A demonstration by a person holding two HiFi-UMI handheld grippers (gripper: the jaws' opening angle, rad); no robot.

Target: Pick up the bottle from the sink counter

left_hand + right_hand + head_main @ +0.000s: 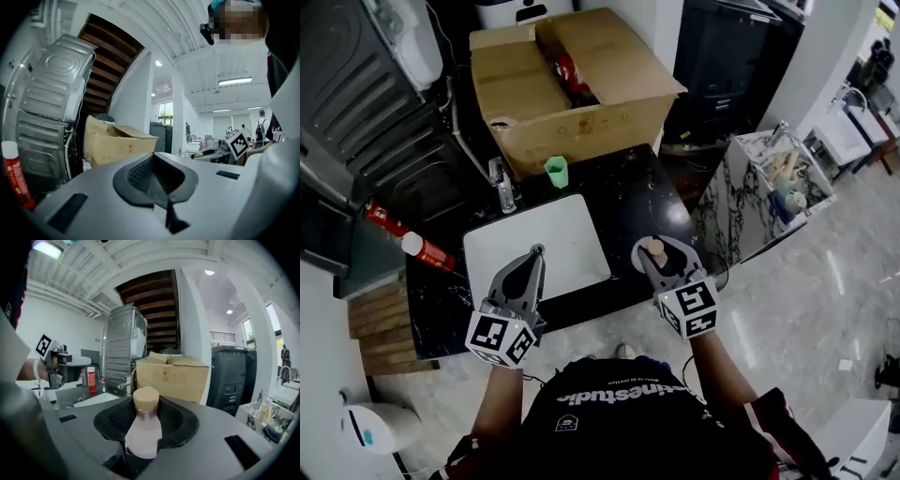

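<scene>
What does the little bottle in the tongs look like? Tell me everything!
The bottle is small, with a pale, frosted pinkish body that looks like plastic and a round tan cap like cork. It stands upright in the right tongs, which grip its sides. It is over the dark counter, right of the white sink. Whether its base touches the counter cannot be seen.

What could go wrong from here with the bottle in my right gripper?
1. The right gripper's fingers hold the bottle by its smooth, rounded body just below the cap, so it may slip or tilt during the lift.
2. The grip is near the front edge of the black counter, beside the white sink. A dropped bottle could roll to the floor or into the basin.
</scene>
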